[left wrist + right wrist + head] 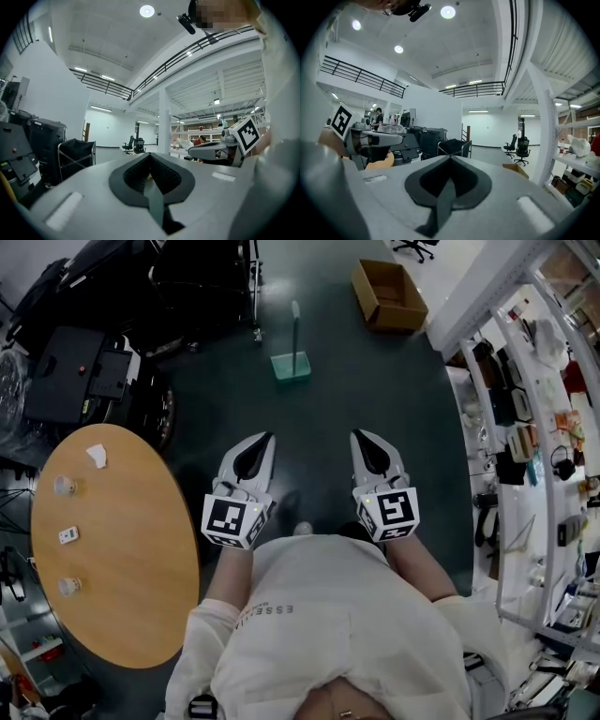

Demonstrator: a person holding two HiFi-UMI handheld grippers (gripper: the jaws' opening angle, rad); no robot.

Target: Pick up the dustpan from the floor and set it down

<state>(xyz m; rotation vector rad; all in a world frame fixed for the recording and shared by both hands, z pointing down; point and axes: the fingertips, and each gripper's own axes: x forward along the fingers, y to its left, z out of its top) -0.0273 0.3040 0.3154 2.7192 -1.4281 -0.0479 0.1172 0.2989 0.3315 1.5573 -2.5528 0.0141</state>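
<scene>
The dustpan (291,364) is pale green with a tall upright handle. It stands on the dark floor ahead of me, well beyond both grippers. My left gripper (268,436) and right gripper (357,434) are held side by side at waist height, pointing forward and roughly level. Both are shut with nothing between their jaws. In the left gripper view the jaws of the left gripper (150,154) meet at a point, and so do those of the right gripper (450,156) in its own view. Neither gripper view shows the dustpan.
An oval wooden table (131,568) with a few small items stands close on my left. An open cardboard box (389,294) lies on the floor beyond the dustpan. Black equipment and a cart (89,362) fill the far left. White shelving (534,427) runs along the right.
</scene>
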